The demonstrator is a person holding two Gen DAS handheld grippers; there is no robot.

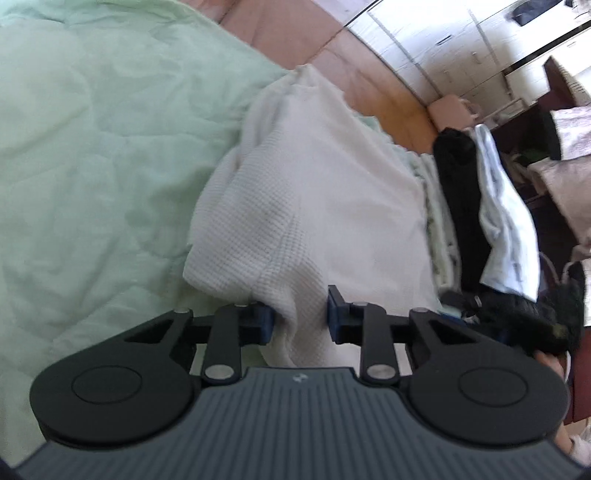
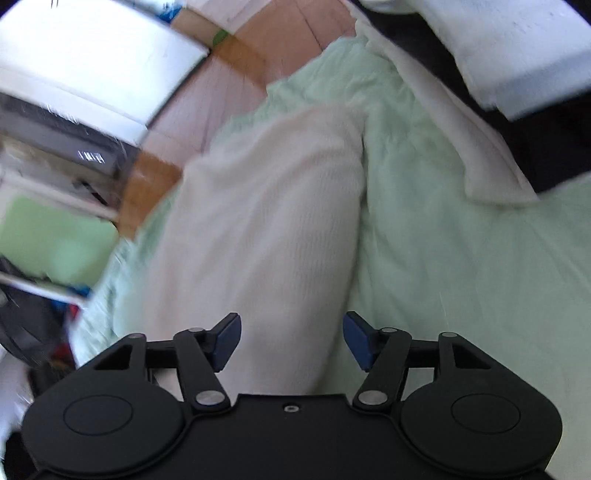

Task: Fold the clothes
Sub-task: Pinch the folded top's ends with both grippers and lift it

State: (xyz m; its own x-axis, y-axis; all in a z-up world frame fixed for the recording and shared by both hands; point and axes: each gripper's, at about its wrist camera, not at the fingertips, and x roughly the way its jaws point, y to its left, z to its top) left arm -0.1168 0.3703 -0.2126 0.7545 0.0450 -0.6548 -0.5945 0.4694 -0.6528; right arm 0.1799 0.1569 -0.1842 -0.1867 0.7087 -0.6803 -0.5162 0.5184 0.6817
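A white waffle-knit garment [image 1: 314, 177] lies crumpled on a pale green bedspread [image 1: 92, 147]. My left gripper [image 1: 299, 321] has a bunched fold of the near edge filling the narrow gap between its blue pads, which press on it from both sides. In the right wrist view the same white garment [image 2: 266, 221] runs as a long band across the bedspread [image 2: 443, 258]. My right gripper [image 2: 291, 339] stands wide open just above that band, its pads [image 2: 229, 338] clear of the cloth. This view is blurred.
A black garment [image 1: 461, 192] and a light striped cloth [image 1: 506, 221] lie past the white one at the bed's right side. Wooden floor [image 1: 295, 33] and white cabinets [image 1: 461, 44] lie beyond the bed edge. A white padded thing [image 2: 517, 44] sits top right.
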